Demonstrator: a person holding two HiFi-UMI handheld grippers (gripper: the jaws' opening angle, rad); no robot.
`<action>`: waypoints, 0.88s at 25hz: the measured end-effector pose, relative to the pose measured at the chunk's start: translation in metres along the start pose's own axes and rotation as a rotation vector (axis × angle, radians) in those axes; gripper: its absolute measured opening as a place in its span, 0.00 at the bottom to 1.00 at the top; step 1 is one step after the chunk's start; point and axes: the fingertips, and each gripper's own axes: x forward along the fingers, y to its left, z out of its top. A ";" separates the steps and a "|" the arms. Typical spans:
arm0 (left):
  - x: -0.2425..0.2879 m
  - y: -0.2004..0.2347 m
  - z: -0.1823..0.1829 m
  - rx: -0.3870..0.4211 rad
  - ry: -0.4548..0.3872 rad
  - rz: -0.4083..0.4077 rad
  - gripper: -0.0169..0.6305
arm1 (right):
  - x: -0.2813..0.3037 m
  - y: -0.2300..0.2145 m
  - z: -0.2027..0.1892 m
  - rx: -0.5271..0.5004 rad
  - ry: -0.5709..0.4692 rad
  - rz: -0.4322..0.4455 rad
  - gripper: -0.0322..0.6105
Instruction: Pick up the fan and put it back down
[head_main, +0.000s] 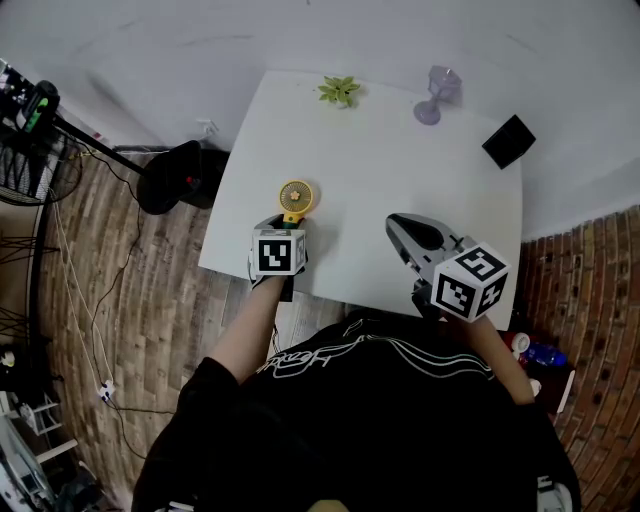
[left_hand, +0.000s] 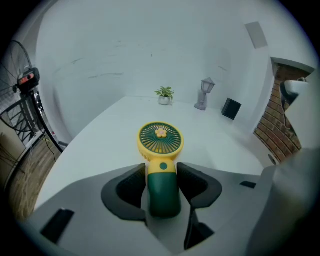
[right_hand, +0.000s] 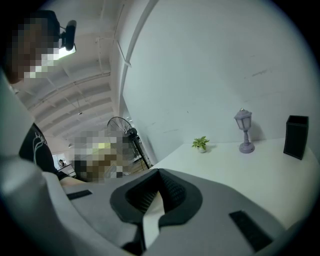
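Head view: the fan (head_main: 295, 197) lies near the left front edge of the white table (head_main: 400, 150), round head towards the far side and handle towards the person. The left gripper (head_main: 288, 222) is right on that handle, while the right gripper (head_main: 395, 224) hangs well apart over the table's right front, so only 1 hand has any say in the next move.

Left gripper view: the green handle (left_hand: 162, 192) runs straight along the gripper's own line, and the 2 pads (left_hand: 131, 186) sit against its sides, so the gripper is grasping the fan (whether the fan's weight already rests on the table, I cannot tell). Setting it down likely calls for a straight lowering, then letting go.

Right gripper view: its jaws are closed together on nothing, aimed across the table.
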 end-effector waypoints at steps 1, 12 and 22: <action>-0.001 -0.001 0.001 -0.010 -0.006 -0.011 0.37 | -0.001 0.000 0.000 0.001 0.000 -0.003 0.05; -0.048 0.004 0.010 -0.106 -0.134 -0.081 0.50 | -0.006 0.018 -0.014 0.072 -0.008 0.013 0.05; -0.158 -0.034 0.026 -0.229 -0.310 -0.342 0.36 | -0.015 0.077 -0.022 0.049 -0.042 0.128 0.05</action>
